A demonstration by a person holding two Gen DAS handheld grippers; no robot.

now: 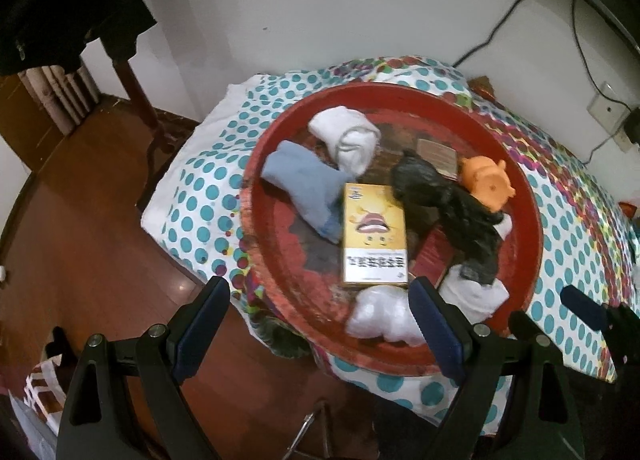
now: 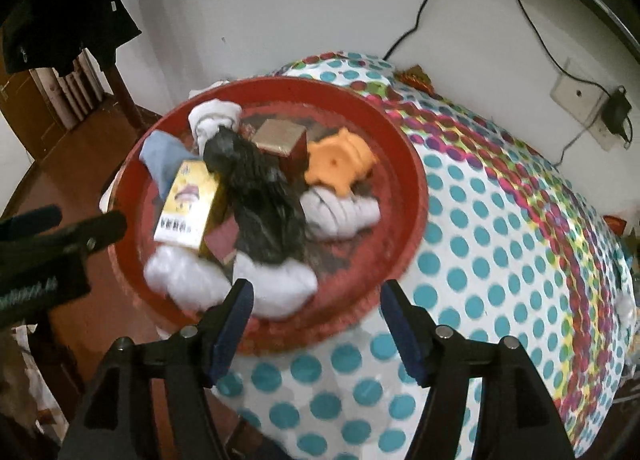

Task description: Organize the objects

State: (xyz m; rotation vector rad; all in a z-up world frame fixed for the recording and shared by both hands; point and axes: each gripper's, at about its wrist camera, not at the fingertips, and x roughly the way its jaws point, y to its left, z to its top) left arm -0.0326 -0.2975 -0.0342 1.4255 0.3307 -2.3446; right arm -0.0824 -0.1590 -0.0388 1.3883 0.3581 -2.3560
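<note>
Status of the collection stage: the red tray [image 1: 532,220] rests on a surface under a polka-dot cover [image 2: 480,244] (whether bed or table cannot be told) and already holds the gathered items. From left to right in the left wrist view these are a blue cloth [image 1: 300,180], a white rolled sock [image 1: 348,140], a yellow box [image 1: 374,236] lying flat near the centre, a black crumpled bag [image 1: 444,204] draped across a dark red box, and an orange toy [image 1: 486,178] near the right rim; two white bundles [image 1: 380,316] lie at the near edge. The left hand-held gripper [image 1: 320,314] stands wide and empty above the near rim. The right hand-held gripper [image 2: 316,324] is likewise spread and empty, poised over the tray's near edge. The visible cover outside the tray carries almost no loose items, so the gathering appears largely complete; any remaining work is probably tidying within the tray or fetching small bits at the far right.
</note>
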